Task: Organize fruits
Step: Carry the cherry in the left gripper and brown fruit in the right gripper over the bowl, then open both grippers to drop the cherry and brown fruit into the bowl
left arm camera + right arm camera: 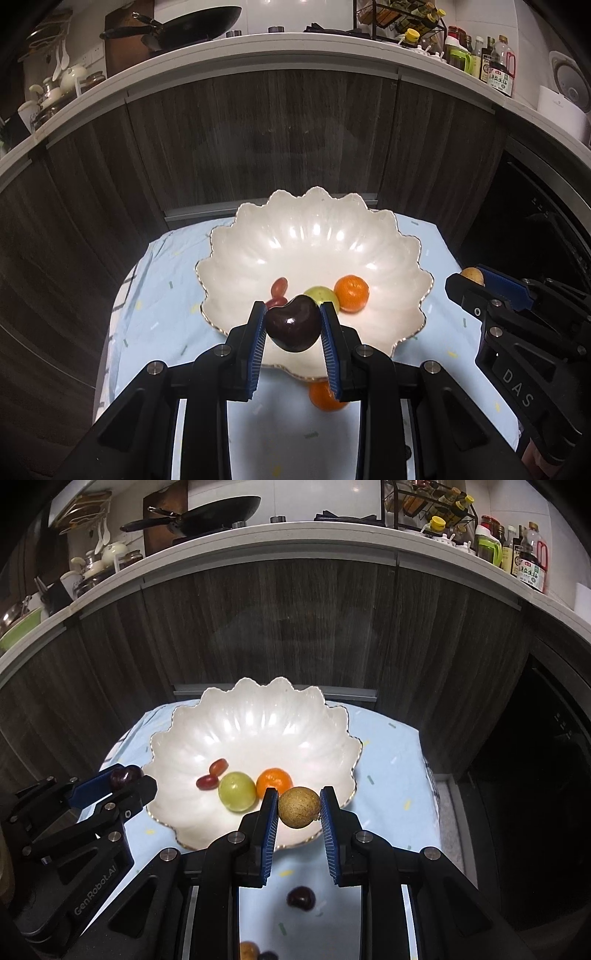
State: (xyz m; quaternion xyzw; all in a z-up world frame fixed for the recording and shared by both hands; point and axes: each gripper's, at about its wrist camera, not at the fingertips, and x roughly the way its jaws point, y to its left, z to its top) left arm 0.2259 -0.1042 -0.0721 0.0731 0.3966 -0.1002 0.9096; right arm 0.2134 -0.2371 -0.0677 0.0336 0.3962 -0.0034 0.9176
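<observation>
Dark maroon cherry (293, 325), heart-shaped, cleft upward, clamped in the left tongs (293, 326). Tan round longan (298, 807), no long axis, clamped in the right tongs (298, 808). White scalloped bowl (314, 221) lies ahead of and below both tongs, nearer the left; blue-clothed bench (166, 295) beneath.

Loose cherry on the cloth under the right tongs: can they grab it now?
Probably not: the right tongs are shut on a brown fruit, so the cherry must wait.
</observation>
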